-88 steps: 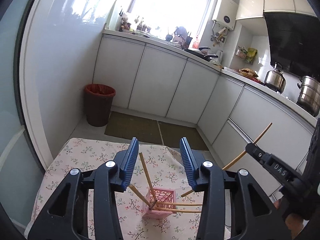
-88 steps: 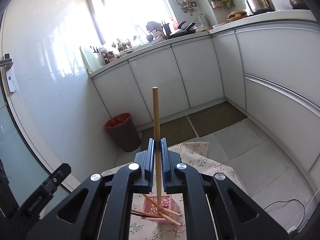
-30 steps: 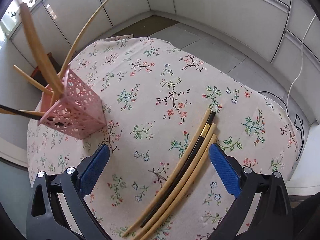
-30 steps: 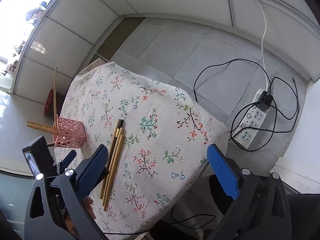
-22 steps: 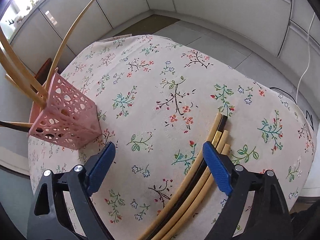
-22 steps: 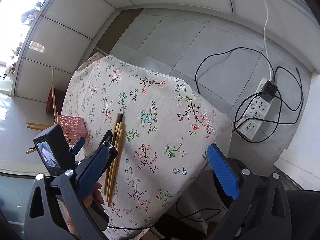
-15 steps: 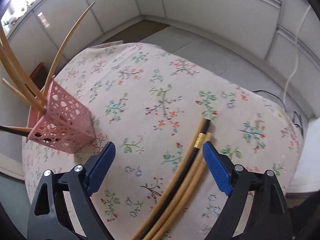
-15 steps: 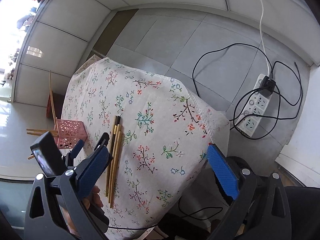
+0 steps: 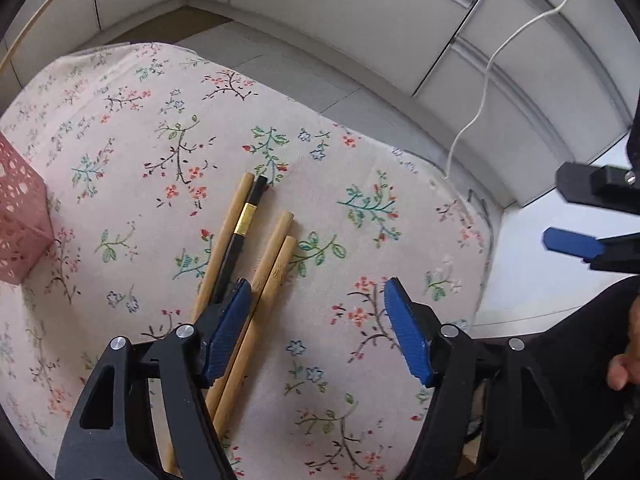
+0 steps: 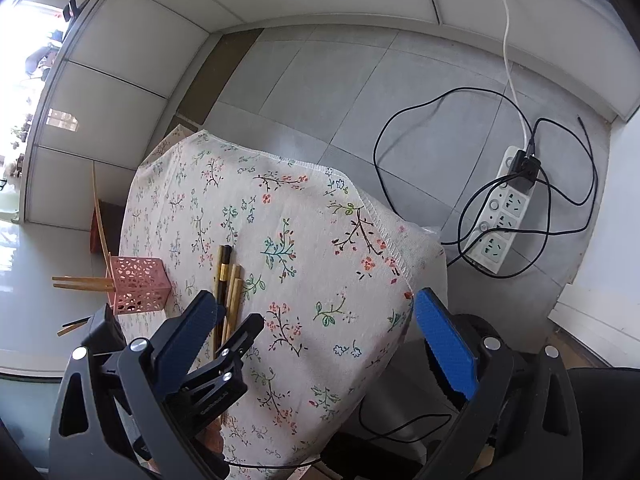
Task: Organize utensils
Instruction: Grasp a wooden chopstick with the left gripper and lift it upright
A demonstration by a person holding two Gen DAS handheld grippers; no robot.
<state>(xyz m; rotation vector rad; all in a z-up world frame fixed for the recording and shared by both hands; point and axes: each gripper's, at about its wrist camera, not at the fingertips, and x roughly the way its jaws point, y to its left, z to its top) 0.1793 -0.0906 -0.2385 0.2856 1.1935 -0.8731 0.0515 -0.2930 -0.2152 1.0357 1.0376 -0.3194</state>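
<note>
Left jaws: left gripper point(image 9: 316, 304) closing, blue pads apart; two bamboo sticks lie in the gap at its left pad, pads not seen pressing them, right pad over bare cloth
Right jaws: right gripper point(image 10: 320, 320) spread wide, nothing between the pads, hanging over the table's near-right edge and the floor
Loose chopsticks: chopsticks point(image 9: 256, 256) lie flat on the tablecloth point(image 9: 360, 208), side by side, tips toward the table's middle; three bamboo, one black with a gold band; near ends hidden under the left gripper, toward the table's near edge
Same bundle, right wrist view: chopsticks point(image 10: 229, 280) just beside the holder, left gripper point(image 10: 230, 320) right over them
Holder: pink holder point(image 10: 136, 282) upright at the table's left edge, perforated walls, only a corner shows in the left wrist view point(image 9: 20, 220)
Sorted sticks: several bamboo sticks point(image 10: 80, 282) in the holder, leaning out past the table's left edge, one curving tall
Hand: fingers point(image 9: 624, 368) at the right border of the left wrist view, behind the right gripper point(image 9: 576, 240)
Floor: power strip point(image 10: 504, 224) with black cables on grey tiles, well apart from the table
</note>
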